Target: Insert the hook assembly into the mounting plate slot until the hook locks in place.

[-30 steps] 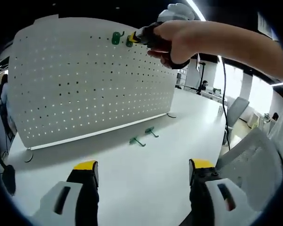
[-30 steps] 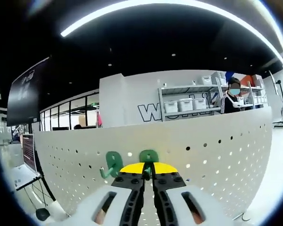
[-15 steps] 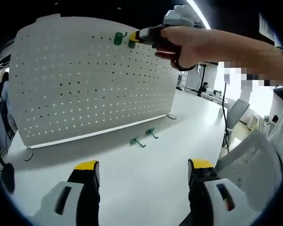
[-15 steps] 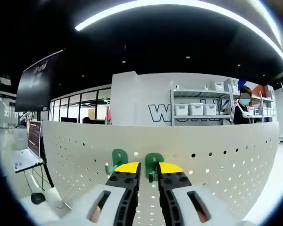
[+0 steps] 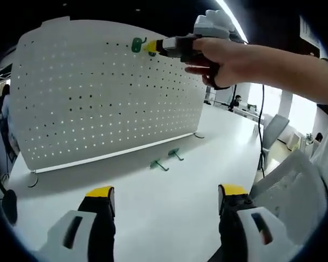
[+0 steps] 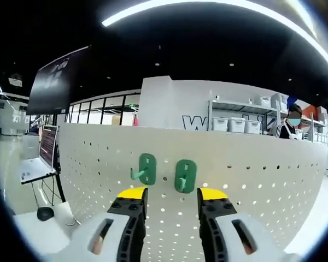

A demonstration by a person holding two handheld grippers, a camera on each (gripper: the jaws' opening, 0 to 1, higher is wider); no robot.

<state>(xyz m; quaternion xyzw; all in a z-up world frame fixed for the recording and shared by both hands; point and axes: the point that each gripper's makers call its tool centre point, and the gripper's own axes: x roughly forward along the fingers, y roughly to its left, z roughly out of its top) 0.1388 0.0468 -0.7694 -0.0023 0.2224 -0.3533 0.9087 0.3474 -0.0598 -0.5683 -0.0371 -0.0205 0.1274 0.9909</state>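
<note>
The white pegboard mounting plate (image 5: 109,93) stands upright on the table. Two green hooks hang side by side near its top edge, the left hook (image 6: 147,168) and the right hook (image 6: 185,176). My right gripper (image 6: 172,194) is open just in front of them, the right hook showing in the gap between its jaws, untouched. In the left gripper view a hand holds the right gripper (image 5: 153,46) at the board's top, beside one hung hook (image 5: 135,43). Two loose green hooks (image 5: 158,164) (image 5: 175,153) lie on the table. My left gripper (image 5: 167,192) hovers low, open and holding nothing.
The white tabletop (image 5: 169,213) stretches before the board. A grey chair back (image 5: 287,185) stands at the right. Behind the board are shelves with white bins (image 6: 232,124), a person (image 6: 293,124) and a laptop (image 6: 35,169) at the left.
My right gripper has opened, let go of the right hook, which stays on the board, and drawn back a little. The left gripper has not moved.
</note>
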